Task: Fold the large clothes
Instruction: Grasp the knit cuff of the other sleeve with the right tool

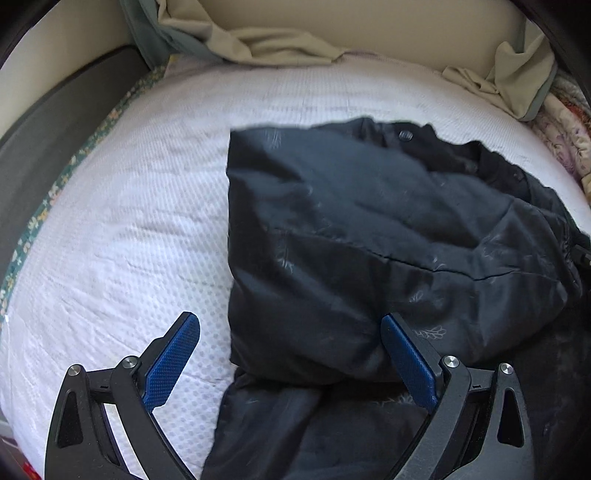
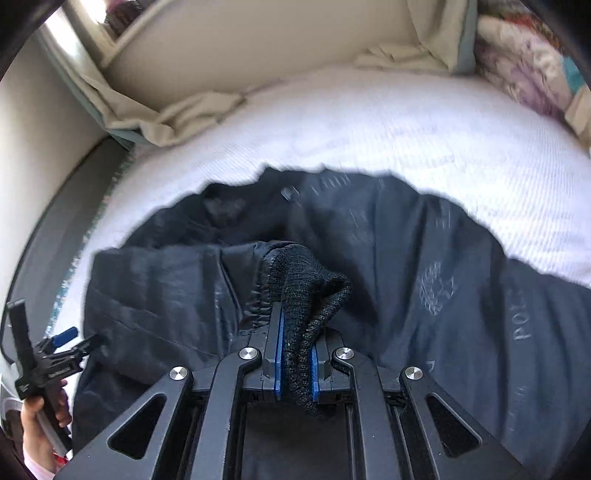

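A dark navy padded jacket [image 1: 369, 229] lies partly folded on the white mattress [image 1: 129, 221]. My left gripper [image 1: 290, 328] is open and empty, its fingers spread over the jacket's near left edge. In the right wrist view the jacket [image 2: 424, 258] spreads across the bed. My right gripper [image 2: 295, 354] is shut on the jacket's black knitted sleeve cuff [image 2: 310, 288] and holds the sleeve over the jacket body. The left gripper also shows in the right wrist view [image 2: 74, 341], held by a hand at the lower left.
A beige sheet [image 1: 266, 40] is bunched along the far edge by the padded headboard [image 1: 369, 22]. A floral quilt [image 2: 524, 59] lies at the far right. A grey bed frame edge [image 1: 55, 147] runs along the left.
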{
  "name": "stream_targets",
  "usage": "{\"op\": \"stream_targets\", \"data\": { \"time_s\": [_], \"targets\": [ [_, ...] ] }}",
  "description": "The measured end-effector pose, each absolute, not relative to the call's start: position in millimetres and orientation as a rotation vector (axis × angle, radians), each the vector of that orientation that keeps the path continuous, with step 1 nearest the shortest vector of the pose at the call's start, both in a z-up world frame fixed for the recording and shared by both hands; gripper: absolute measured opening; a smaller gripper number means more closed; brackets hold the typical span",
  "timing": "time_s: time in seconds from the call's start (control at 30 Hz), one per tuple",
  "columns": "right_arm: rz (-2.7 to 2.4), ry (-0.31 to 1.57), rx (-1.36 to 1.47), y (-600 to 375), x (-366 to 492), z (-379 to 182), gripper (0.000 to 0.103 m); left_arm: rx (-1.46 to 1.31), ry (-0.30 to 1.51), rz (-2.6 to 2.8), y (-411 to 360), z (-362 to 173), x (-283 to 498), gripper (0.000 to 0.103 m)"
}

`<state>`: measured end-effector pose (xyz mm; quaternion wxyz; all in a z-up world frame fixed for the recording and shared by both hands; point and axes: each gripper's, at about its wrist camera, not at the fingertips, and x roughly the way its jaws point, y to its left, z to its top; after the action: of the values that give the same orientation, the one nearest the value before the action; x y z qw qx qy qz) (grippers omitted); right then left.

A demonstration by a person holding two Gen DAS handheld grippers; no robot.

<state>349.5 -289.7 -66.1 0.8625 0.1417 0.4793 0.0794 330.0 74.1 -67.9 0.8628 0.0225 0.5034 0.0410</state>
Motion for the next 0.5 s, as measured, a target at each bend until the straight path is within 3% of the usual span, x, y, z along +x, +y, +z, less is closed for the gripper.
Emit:
{"op": "stream_targets", "data": {
  "time_s": [0.1,0.27,0.43,0.5],
  "targets": [
    [0.138,1.042,0.309,-293.2,350.6,-80.5,0.017,0.022,1.072,0.086,77.6,-75.4,332.2,0.101],
    [0.108,1.08,0.354,-301.5,343.4,-65.0,0.044,0.012,1.071,0.097,82.4,-70.0,332.6,0.101],
    [0.059,0.945,0.216,-290.5,322.5,-25.7,0.044,0.043,0.95,0.09,71.9,-41.1,320.2,0.1],
    [0.108,0.925,0.183,-276.4,323.2,-21.7,0.028,0.035,0.941,0.046,66.0,-40.0,318.4,0.098]
  ]
}}
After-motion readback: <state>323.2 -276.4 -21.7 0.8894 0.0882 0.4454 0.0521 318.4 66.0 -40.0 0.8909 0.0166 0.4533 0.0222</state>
